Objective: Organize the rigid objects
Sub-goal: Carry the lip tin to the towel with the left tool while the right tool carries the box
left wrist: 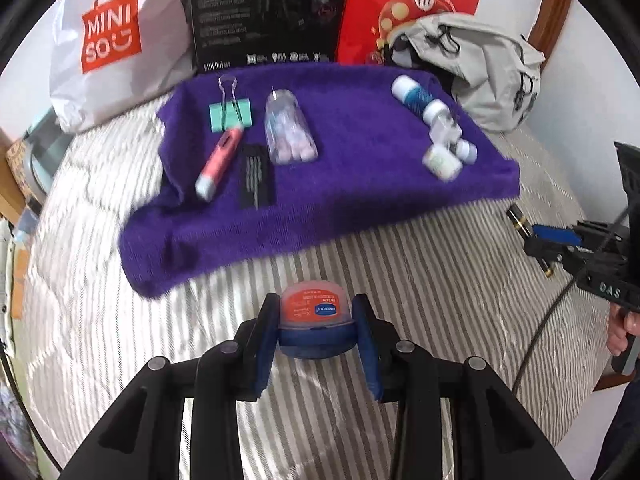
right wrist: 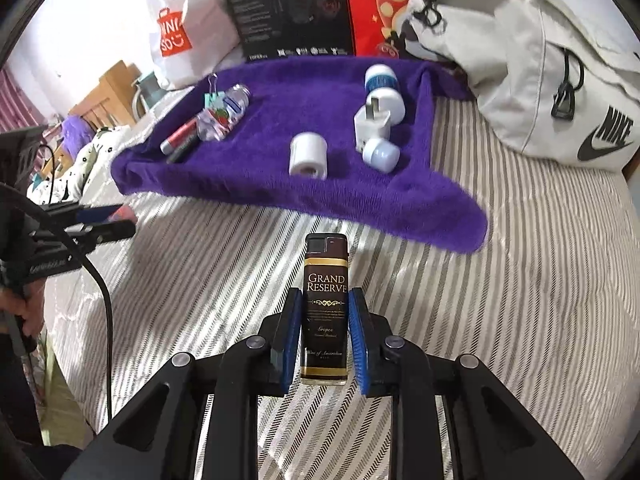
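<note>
My left gripper is shut on a small orange jar with a blue lid, held over the striped bedding short of the purple towel. My right gripper is shut on a dark brown "Grand Reserve" lighter, also short of the purple towel. On the towel's left lie a green binder clip, a pink pen, a black needle card and a clear pouch. On its right lie a white-blue bottle, a white plug, a tape roll and a small round jar.
Behind the towel stand a white Miniso bag, a black box and a red bag. A grey Nike backpack lies at the back right. The striped bedding stretches in front of the towel. A hand holds the right gripper's handle.
</note>
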{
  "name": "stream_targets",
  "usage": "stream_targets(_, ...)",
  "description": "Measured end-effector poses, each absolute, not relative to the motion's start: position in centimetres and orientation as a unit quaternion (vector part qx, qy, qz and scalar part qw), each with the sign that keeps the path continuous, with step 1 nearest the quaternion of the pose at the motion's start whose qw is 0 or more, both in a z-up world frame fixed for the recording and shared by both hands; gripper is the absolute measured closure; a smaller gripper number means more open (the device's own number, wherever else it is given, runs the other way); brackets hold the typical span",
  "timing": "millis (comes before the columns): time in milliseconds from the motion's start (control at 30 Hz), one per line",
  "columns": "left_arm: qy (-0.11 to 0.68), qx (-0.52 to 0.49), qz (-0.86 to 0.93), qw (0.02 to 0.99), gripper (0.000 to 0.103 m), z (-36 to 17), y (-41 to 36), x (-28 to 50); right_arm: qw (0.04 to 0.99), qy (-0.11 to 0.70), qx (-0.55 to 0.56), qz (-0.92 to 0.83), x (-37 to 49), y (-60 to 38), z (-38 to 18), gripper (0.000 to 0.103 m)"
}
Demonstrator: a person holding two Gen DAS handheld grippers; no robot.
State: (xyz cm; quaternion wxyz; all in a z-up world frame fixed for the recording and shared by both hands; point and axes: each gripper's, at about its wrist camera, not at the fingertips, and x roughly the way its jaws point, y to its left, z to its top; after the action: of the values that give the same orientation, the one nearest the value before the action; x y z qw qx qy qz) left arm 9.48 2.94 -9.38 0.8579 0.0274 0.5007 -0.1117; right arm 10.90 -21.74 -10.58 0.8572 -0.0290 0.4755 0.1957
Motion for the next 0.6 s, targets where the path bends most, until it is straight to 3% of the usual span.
stream_targets(267,0.483,0.018,-0.119,0.867,0.068,-7.1,2.7,12.6,0.864,0.457,-0.033,0.209,12.4,-21.5,-8.3,0.079)
stream_targets(600,0.491,-0.008,-0.127,0.862,0.068,-8.2,2.4,17.1,0.870,0.441,-0.025,0.219,15.9,-20.9,-6.6,0.079)
